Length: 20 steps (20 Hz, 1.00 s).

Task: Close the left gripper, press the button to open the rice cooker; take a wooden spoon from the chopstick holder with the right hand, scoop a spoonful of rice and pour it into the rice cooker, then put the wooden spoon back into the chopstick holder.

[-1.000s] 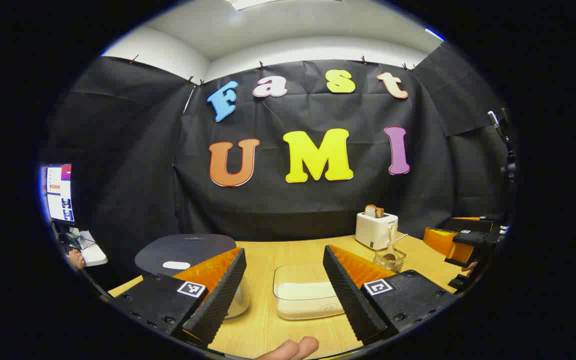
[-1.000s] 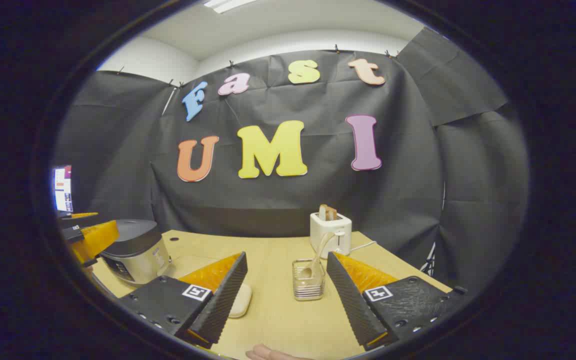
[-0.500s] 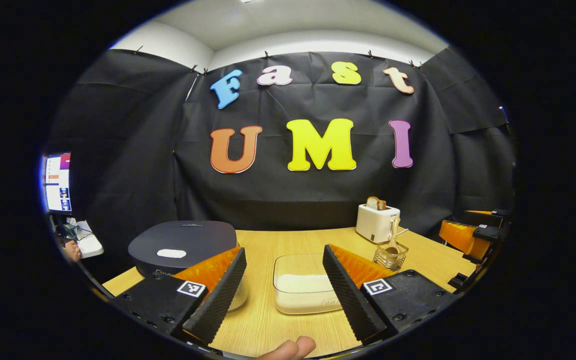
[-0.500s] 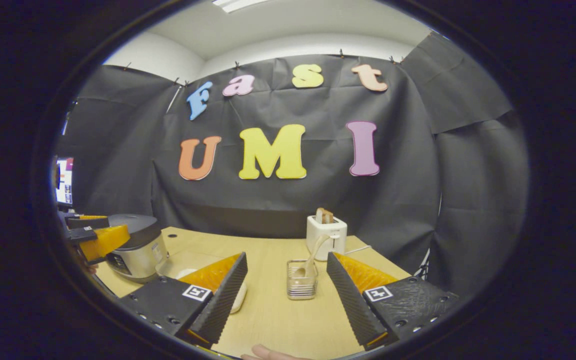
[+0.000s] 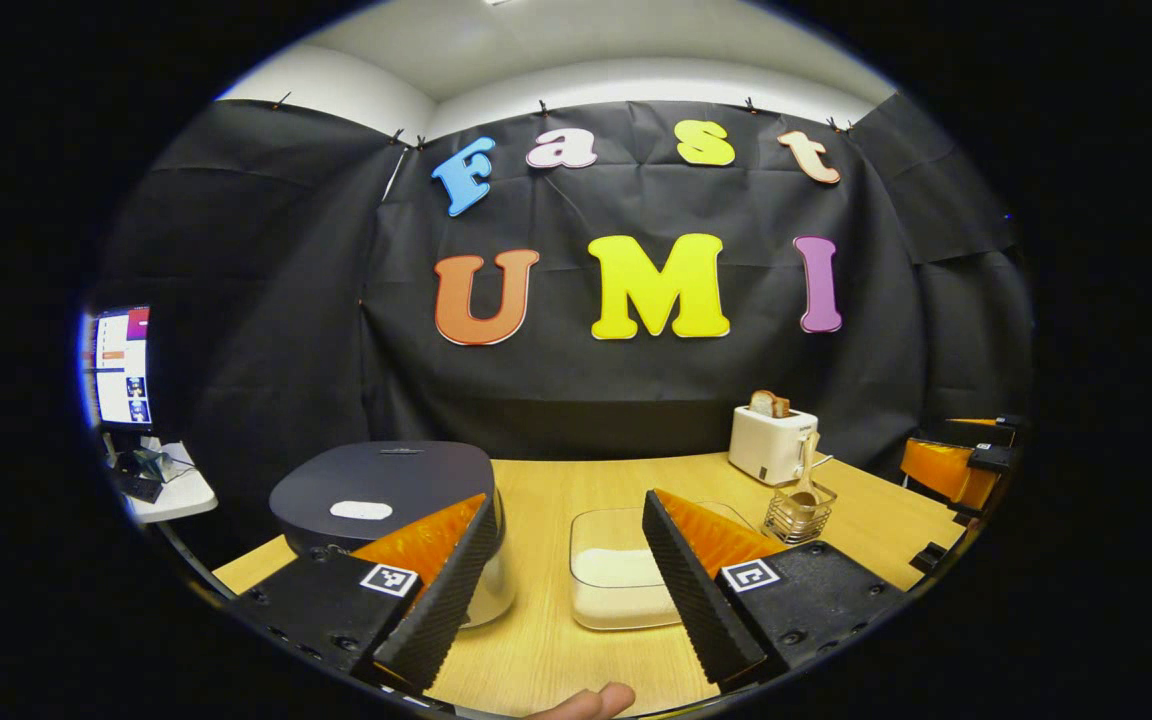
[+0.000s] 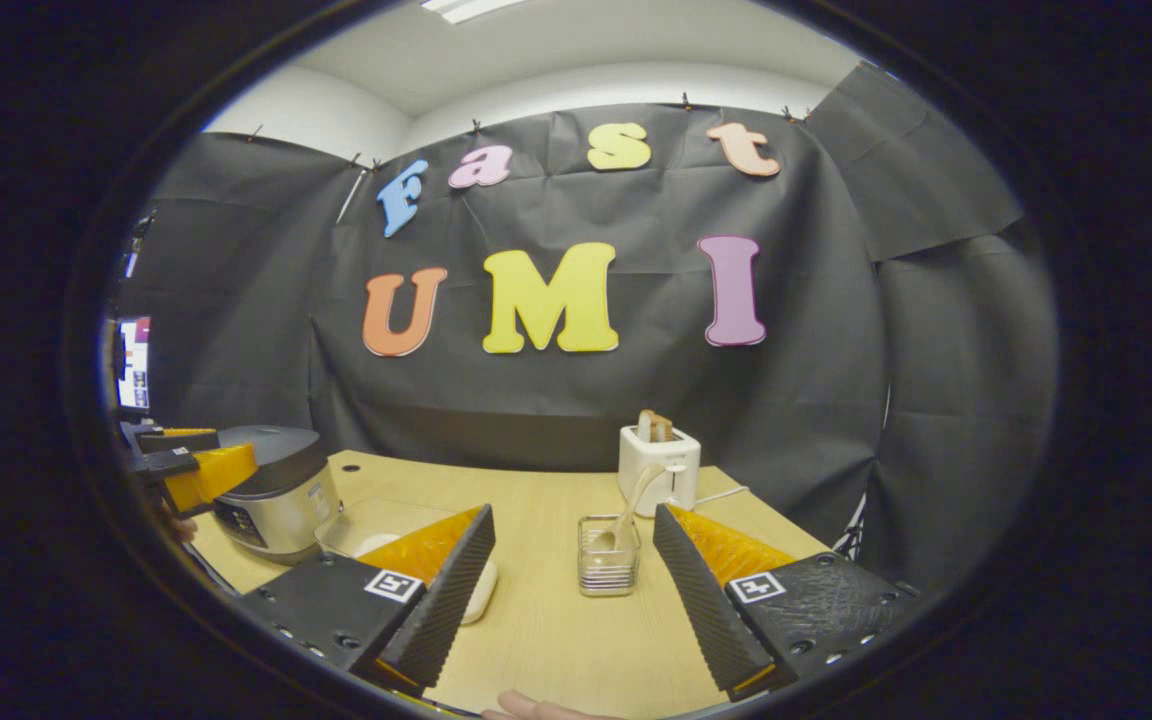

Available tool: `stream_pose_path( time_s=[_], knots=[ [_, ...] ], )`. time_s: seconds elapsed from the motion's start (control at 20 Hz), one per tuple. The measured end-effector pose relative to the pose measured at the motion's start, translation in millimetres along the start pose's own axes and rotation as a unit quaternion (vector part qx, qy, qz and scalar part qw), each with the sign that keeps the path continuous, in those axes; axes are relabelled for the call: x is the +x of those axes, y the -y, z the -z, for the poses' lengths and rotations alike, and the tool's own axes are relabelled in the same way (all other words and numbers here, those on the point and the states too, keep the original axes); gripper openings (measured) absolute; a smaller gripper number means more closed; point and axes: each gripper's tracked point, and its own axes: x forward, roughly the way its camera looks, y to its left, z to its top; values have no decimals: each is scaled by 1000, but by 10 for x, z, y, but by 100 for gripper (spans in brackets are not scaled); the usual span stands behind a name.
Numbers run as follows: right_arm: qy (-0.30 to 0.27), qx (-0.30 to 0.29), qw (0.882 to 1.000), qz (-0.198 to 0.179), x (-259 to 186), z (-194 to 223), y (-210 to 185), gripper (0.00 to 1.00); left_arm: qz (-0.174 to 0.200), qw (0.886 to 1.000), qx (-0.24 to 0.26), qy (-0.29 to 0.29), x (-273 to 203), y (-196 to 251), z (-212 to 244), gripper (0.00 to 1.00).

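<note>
Both grippers gape wide: left gripper (image 5: 564,600) sits just before the shut rice cooker (image 5: 383,492); pressing its button unclosed risks straddling; wooden spoon (image 6: 628,515) waits in the chopstick holder (image 6: 608,568), beyond right gripper (image 6: 571,605)

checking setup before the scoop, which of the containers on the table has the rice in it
The clear shallow dish in front of the left gripper holds the white rice. The wire chopstick holder holds only the wooden spoon, and the rice cooker is shut.

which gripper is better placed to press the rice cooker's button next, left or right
Left. In the left gripper view the closed rice cooker sits just beyond the open left gripper; the right gripper faces the chopstick holder.
</note>
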Motion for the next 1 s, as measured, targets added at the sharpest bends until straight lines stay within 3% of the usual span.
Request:
stream_pose_path(
  time_s=[0.3,0.45,0.55,0.65,0.85,1.0],
  knots=[
    [-7,20,1000,9,49,16,109,95,-81,997,-10,-9,70,-795,0,87],
    [-13,23,1000,14,91,44,152,94,-80,996,-20,-42,118,-938,116,71],
    [-18,25,999,14,112,61,169,94,-77,995,-20,-61,148,-1013,132,51],
    [-21,31,999,11,121,66,164,94,-76,994,-17,-77,176,-1090,127,19],
    [-18,41,999,10,94,22,230,94,-84,988,-28,-129,195,-1304,265,3],
    [-12,49,999,15,90,-19,285,93,-85,984,-33,-155,243,-1376,313,3]
  ],
)
